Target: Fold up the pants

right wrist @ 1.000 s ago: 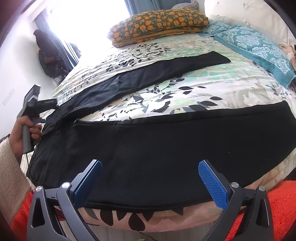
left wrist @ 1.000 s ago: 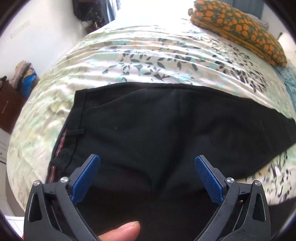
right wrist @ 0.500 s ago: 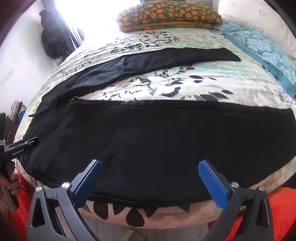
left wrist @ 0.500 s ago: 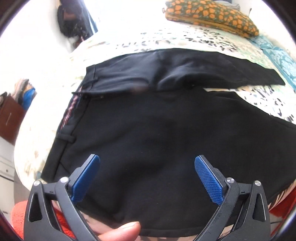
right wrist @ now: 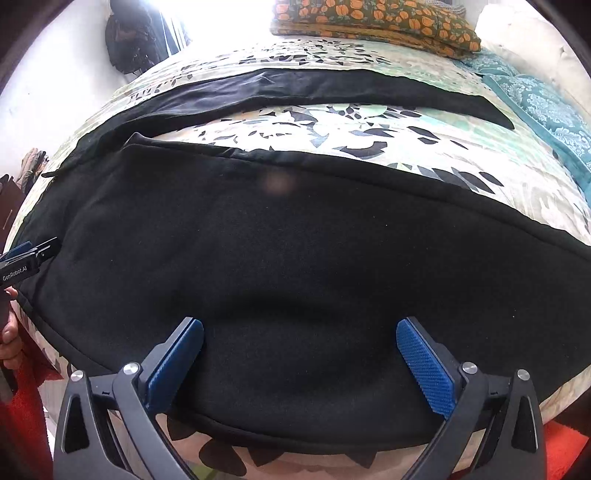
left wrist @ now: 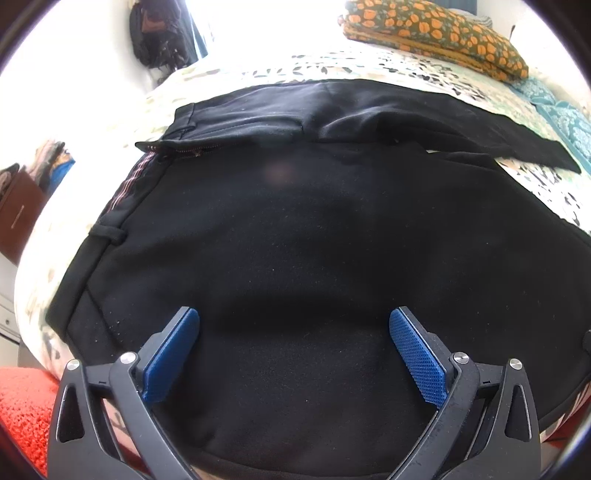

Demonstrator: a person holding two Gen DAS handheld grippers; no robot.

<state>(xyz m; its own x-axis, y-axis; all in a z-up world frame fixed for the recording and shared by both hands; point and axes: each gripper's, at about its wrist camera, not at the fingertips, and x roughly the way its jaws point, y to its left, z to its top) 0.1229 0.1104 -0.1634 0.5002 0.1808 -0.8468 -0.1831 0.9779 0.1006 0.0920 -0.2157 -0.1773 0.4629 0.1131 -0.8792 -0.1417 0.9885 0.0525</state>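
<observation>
Hovering with jaws apart and empty, the left gripper [left wrist: 293,350] and right gripper [right wrist: 299,356] hang over the near leg of the black cloth pants [left wrist: 314,240], spread flat on the leaf-print bedspread [right wrist: 369,125], far leg splayed away. Risk: a pinch may catch one layer only (dark fabric hides the edges), so the fold could drag crooked or slide off the bed's near side.

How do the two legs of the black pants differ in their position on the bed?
The near leg lies along the bed's front edge, under the open right gripper; the far leg lies further back, toward the orange pillow. The legs spread apart, showing bedspread between. Both lie flat.
</observation>
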